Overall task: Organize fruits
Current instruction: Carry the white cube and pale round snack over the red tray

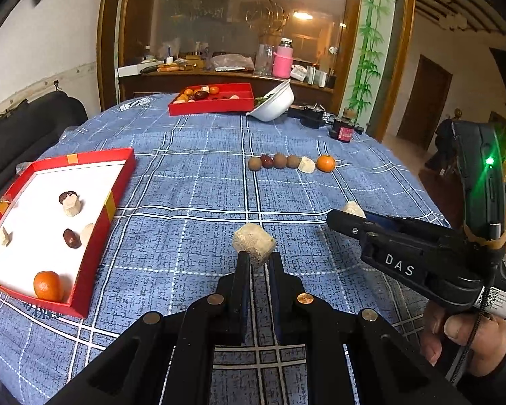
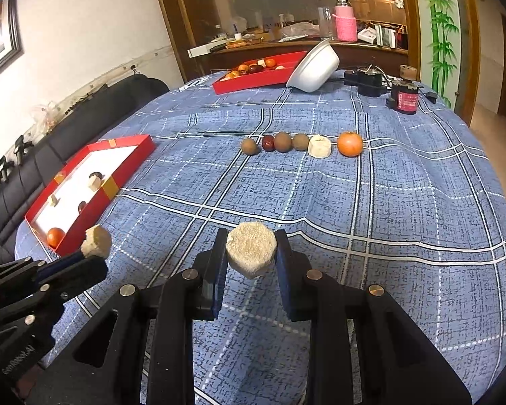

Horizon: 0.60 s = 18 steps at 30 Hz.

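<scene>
Only rightward: wall picture (image 2: 1, 30).

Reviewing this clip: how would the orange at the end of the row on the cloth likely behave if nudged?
The orange looks round and smooth, so it would probably roll freely. The cloth lies rumpled there, which might slow it. It likely stays firm under a gripper, though its curved skin could slip.
</scene>
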Tool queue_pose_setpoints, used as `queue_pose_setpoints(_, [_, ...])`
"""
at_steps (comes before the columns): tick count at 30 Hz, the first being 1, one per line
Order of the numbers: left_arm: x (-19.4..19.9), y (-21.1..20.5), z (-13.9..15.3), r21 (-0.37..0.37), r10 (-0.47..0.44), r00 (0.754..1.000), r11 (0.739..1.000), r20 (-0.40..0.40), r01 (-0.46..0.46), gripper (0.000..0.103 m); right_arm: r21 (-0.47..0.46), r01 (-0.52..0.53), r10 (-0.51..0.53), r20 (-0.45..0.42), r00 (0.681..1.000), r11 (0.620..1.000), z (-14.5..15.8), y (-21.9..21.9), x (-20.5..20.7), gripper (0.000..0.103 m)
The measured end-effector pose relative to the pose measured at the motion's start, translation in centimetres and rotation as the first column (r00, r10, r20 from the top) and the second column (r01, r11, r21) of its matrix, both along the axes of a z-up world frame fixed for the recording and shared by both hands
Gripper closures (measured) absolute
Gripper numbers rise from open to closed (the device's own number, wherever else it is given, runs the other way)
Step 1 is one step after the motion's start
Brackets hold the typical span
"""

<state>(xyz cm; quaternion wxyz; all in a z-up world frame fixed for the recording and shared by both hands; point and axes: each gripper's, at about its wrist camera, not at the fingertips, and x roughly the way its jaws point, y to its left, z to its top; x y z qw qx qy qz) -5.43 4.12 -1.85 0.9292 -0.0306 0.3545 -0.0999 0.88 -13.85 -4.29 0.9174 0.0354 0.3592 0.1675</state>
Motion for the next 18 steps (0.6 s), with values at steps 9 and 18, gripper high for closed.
queue_pose_setpoints(9, [0.0,0.3,-0.1,0.016,0.023,1.000,1.000,-0.005,-0.023,0.092,-0.001,-0.010,0.010,-0.001,1.000,1.000,-0.1,0.1,0.0,0.078])
queue_pose_setpoints(18, [-0.6,2.2,1.0,-0.046,0.024,0.999,0.999,0.032,-0.023,0.092,-0.012,-0.010,0.010,-0.016,1.000,1.000,-0.4,0.3,0.2,0.078])
